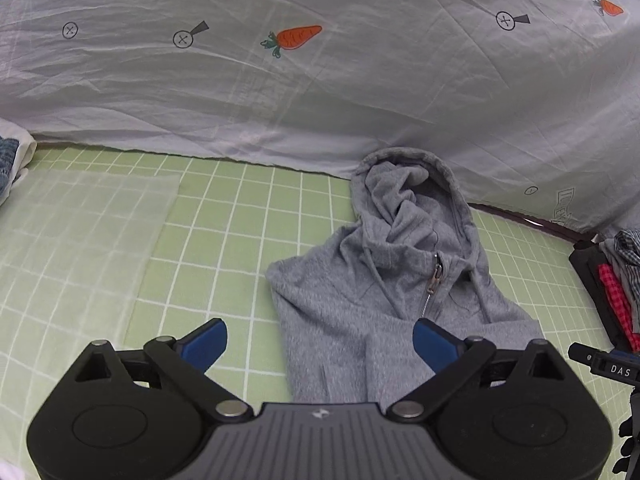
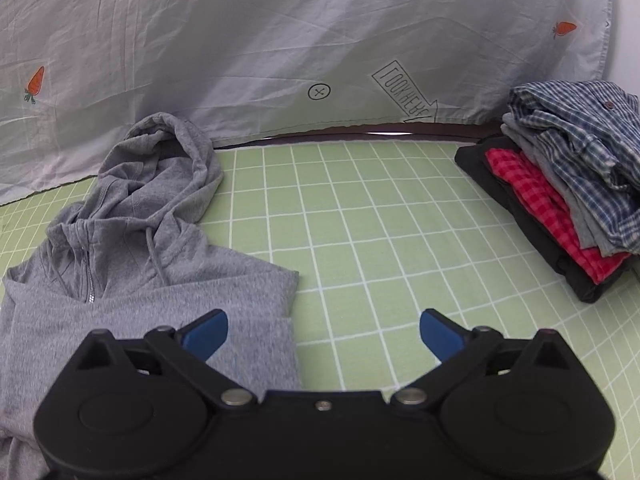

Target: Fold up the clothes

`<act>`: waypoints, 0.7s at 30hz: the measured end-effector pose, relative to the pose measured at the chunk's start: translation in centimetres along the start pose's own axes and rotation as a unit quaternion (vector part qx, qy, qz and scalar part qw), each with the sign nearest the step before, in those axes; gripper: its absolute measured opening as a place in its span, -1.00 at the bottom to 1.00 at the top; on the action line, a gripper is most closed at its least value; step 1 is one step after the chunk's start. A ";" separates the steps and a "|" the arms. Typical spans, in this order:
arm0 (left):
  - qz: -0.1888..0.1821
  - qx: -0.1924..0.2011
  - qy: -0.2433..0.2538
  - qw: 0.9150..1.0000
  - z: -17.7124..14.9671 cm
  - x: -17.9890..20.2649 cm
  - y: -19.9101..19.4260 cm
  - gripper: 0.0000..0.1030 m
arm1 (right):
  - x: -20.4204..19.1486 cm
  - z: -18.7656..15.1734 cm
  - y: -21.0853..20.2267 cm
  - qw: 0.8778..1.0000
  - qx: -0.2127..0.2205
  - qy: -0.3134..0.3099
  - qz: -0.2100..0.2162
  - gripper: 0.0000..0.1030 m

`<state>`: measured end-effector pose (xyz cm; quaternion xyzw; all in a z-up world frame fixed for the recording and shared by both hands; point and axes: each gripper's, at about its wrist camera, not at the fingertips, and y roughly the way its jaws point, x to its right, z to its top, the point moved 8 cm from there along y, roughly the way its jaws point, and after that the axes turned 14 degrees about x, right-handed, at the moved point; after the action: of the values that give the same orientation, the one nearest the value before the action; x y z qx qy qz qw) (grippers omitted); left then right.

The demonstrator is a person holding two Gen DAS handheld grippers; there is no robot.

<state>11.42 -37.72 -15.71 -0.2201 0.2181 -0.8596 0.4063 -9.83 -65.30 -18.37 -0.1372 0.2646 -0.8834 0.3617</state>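
A grey zip hoodie (image 1: 372, 280) lies on the green checked sheet (image 1: 224, 240), hood toward the white cover, sides folded inward. It also shows in the right wrist view (image 2: 132, 272) at the left. My left gripper (image 1: 320, 340) is open and empty, hovering over the hoodie's left edge. My right gripper (image 2: 324, 332) is open and empty, over the hoodie's right edge and the bare sheet (image 2: 380, 240).
A white cover with carrot prints (image 1: 320, 80) rises along the back. A stack of folded clothes (image 2: 568, 192), plaid on top, red and black below, sits at the right. A translucent white sheet (image 1: 80, 232) lies at the left.
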 end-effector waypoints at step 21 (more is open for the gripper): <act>-0.012 -0.068 0.113 0.991 3.1 3.6 21.6 0.98 | -8.2 6.7 18.0 0.995 0.010 -0.079 0.066 1.00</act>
<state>24.09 -53.65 -24.43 -0.1518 0.3179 -0.8670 0.3525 9.01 -72.65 -23.47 -0.1854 0.2352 -0.8466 0.4401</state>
